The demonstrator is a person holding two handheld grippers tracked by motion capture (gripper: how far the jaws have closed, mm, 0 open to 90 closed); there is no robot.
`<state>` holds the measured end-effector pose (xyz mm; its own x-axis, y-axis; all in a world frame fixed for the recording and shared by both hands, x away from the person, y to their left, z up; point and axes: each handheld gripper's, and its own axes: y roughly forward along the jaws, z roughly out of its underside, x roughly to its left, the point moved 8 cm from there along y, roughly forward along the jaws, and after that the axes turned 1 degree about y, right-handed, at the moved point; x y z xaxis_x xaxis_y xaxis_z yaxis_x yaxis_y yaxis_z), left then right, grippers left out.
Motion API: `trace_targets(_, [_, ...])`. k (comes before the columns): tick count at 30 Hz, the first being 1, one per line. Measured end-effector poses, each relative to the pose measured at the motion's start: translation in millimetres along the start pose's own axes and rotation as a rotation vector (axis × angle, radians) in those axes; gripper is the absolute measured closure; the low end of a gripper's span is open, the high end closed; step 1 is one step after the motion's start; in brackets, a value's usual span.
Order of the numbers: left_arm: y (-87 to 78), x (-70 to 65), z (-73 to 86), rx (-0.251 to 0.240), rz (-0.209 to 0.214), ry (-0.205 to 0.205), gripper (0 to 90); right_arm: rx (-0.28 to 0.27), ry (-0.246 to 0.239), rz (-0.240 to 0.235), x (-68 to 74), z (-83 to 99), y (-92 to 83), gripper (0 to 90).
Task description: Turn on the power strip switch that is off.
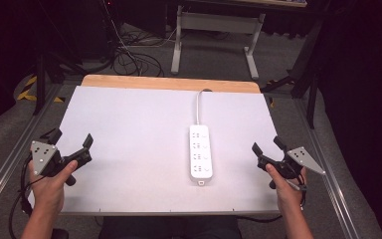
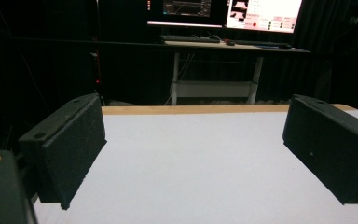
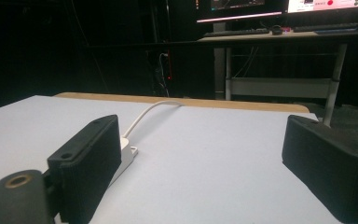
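I have both claws open and empty: left claw (image 1: 70, 144) at the near left edge of the surface (image 1: 129, 124), right claw (image 1: 266, 147) at the near right. The strip (image 1: 200, 154) lies flat, right of centre, nearer the right claw, its cord (image 1: 198, 107) running off the far edge. I judge it rigid, light, smooth plastic; grip across the narrow sides at mid-length.
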<state>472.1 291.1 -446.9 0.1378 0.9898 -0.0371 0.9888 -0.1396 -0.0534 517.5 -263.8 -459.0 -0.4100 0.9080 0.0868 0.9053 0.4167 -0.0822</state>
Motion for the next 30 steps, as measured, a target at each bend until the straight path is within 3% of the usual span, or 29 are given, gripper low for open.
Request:
trace_targets(13, [0.4,0.9,0.3,0.001,-0.003,-0.004,6.8,-0.008,0.002,0.024,-3.2,-1.6,-0.2,12.7])
trace_targets(14, [0.3,0.9,0.4,0.002,-0.003,-0.004,6.9,-0.011,0.0,0.028,-3.7,-2.3,-0.3,19.9])
trace_targets(18, [0.4,0.8,0.5,0.002,-0.003,-0.003,7.0,-0.007,0.01,0.03,-4.0,-2.6,0.4,30.2])
trace_targets(30, [0.7,0.3,0.9,0.005,0.0,0.0,7.3,0.0,-0.005,0.005,-1.0,-2.9,0.3,48.5])
